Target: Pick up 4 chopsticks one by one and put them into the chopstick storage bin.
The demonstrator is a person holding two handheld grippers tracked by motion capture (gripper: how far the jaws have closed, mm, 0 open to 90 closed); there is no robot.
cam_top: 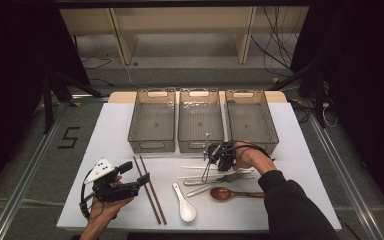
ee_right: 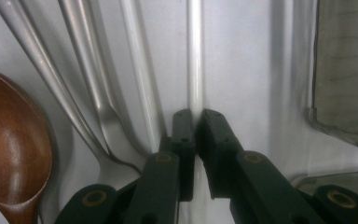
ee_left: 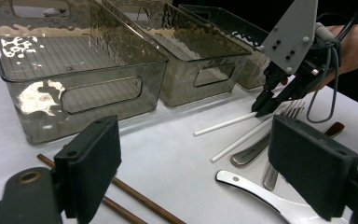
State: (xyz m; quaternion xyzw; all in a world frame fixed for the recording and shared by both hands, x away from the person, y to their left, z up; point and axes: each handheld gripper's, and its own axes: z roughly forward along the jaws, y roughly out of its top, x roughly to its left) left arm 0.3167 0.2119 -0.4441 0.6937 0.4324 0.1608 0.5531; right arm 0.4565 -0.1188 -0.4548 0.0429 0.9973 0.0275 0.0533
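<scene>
Pinching 1 white chopstick [ee_right: 195, 56] with my right gripper [ee_right: 196, 121], jaws clamped on it beside the fork [ee_right: 103, 116]; I lift level. Left gripper [ee_left: 196, 172] waits open over the table [ee_left: 177, 154].

Dim room, wooden shelving [cam_top: 180, 30] behind

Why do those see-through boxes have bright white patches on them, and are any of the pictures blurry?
Left gripper view: lamp glare on the nearest clear bin, its own tool pads soft. Right gripper view: the close-up white chopstick gleams and the wooden spoon blurs. High view: evenly lit table, dark surroundings.
</scene>
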